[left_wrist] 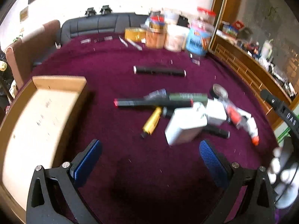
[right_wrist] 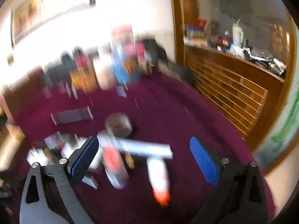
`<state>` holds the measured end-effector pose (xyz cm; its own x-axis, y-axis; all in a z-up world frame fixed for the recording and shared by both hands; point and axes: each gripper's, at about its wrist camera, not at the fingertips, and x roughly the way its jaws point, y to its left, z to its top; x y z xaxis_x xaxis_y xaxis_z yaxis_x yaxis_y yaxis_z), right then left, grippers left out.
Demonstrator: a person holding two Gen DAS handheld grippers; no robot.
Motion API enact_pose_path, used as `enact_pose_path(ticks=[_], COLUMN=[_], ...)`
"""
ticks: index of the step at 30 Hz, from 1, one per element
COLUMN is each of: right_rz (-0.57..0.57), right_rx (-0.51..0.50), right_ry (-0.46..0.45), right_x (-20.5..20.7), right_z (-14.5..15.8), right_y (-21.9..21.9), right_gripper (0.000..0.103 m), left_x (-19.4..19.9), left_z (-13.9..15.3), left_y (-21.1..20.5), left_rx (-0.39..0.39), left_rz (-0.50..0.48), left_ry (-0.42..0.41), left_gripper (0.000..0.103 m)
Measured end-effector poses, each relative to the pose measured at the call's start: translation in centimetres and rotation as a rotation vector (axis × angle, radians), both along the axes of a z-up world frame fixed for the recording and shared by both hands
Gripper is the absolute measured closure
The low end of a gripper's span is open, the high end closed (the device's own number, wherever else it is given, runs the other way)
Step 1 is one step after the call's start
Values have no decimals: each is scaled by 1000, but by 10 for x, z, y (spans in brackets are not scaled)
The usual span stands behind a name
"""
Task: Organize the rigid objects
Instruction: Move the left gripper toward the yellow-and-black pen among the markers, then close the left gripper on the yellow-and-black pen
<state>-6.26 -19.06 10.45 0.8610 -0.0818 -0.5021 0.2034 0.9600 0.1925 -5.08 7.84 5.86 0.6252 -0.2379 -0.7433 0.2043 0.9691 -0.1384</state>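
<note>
Left gripper (left_wrist: 150, 160): jaws spread wide, nothing between them, above bare maroon cloth (left_wrist: 142, 177). Ahead lies the clutter: white box (left_wrist: 185, 128), yellow cutter (left_wrist: 152, 120), long black bar (left_wrist: 153, 102), black tube (left_wrist: 159, 71) beyond. Cardboard tray (left_wrist: 37, 123) sits left, empty.

Right gripper (right_wrist: 143, 158): jaws likewise apart, gripping nothing, over a blurred white-and-orange toy (right_wrist: 158, 179) and tape roll (right_wrist: 119, 125).

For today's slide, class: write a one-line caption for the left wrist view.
Open left gripper hovers over maroon table, cardboard tray beside jumbled pens and white boxes.
</note>
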Motion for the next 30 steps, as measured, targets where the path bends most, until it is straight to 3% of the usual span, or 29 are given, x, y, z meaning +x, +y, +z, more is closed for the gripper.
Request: enact_pose_path(ticks=[2,3,5,6,10,14,16,20,22,25,26,30], right_rz=[55,53,7,-5,-25,-22,-21,-19,-17,-18,-16,-18], right_rx=[108,141,139,135,125,191,214,240,241,230,229,235], right_ry=[137,154,156,206,173,199,211,229,241,254,254,262], right_x=[34,41,42,47,44,49,50,50,54,56,55,55], right_z=[-17,-26,-44,-49,-47,-53,-55,-59,-60,-61,-61,-62], right_y=[-9,-12,-16,-17,-26,-38,-40,-42,-40,-37,-37,-38], right_gripper=[1,6,6,6,6,6,6,6,6,6,6,6], left_x=[3,4,5,5,15,48,68,98,110,121,115,73], left_z=[6,8,11,11,12,26,26,2,-10,-28,-31,-25], left_y=[3,2,-5,-9,-28,-28,-25,-29,-29,-26,-30,-57], left_rx=[-1,6,41,63,111,142,145,280,339,276,220,190], left_rz=[2,-6,-38,-49,-99,-54,-65,-127,-107,-84,-112,-255], left_ry=[-10,-18,-34,-42,-63,-94,-71,-17,-10,87,118,99], left_gripper=[2,2,2,2,2,2,2,2,5,13,22,22])
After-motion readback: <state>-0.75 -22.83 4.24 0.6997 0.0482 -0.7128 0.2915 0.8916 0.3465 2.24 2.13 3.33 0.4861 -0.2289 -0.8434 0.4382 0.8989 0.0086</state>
